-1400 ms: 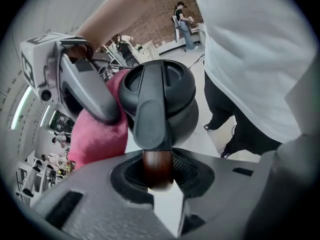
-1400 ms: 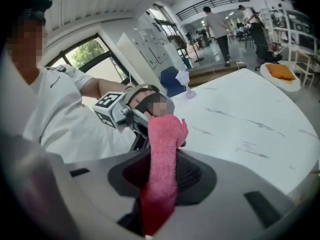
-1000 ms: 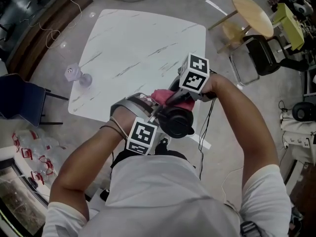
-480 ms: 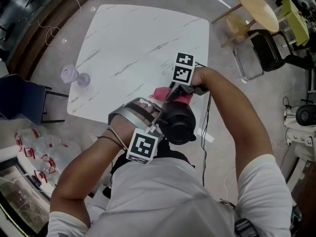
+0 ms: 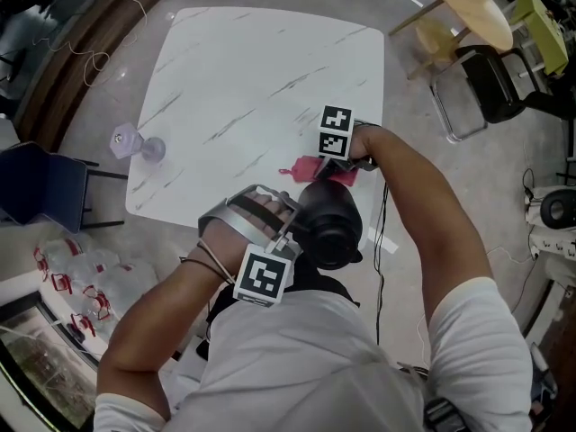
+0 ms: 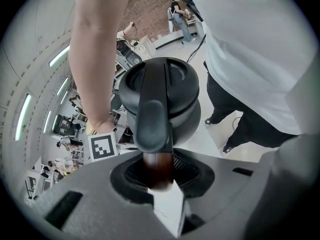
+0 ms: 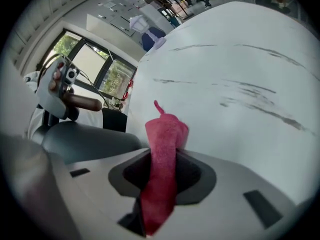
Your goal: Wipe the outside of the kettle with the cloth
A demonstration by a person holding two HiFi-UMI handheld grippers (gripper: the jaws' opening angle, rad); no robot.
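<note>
A black kettle (image 5: 329, 224) is at the near edge of the white marble table (image 5: 252, 70), partly past that edge. My left gripper (image 5: 284, 234) is shut on its handle; in the left gripper view the handle's brown end (image 6: 159, 166) sits between the jaws of the left gripper (image 6: 160, 176), with the kettle's lid and body (image 6: 165, 91) just beyond. My right gripper (image 5: 322, 164) is shut on a pink cloth (image 5: 313, 169) low over the table, just beyond the kettle. In the right gripper view the cloth (image 7: 164, 139) sticks out of the right gripper (image 7: 160, 184), with the kettle's dark side (image 7: 85, 140) at the left.
A small lilac object (image 5: 137, 142) is at the table's left edge. A blue chair (image 5: 45, 187) stands at the left. A round wooden table (image 5: 472, 12) and a black chair (image 5: 490, 79) stand at the far right. Cables run over the floor near the person.
My right gripper has come down from the kettle's top with the cloth and now sits low over the table beyond the kettle. The left gripper keeps its hold on the handle.
</note>
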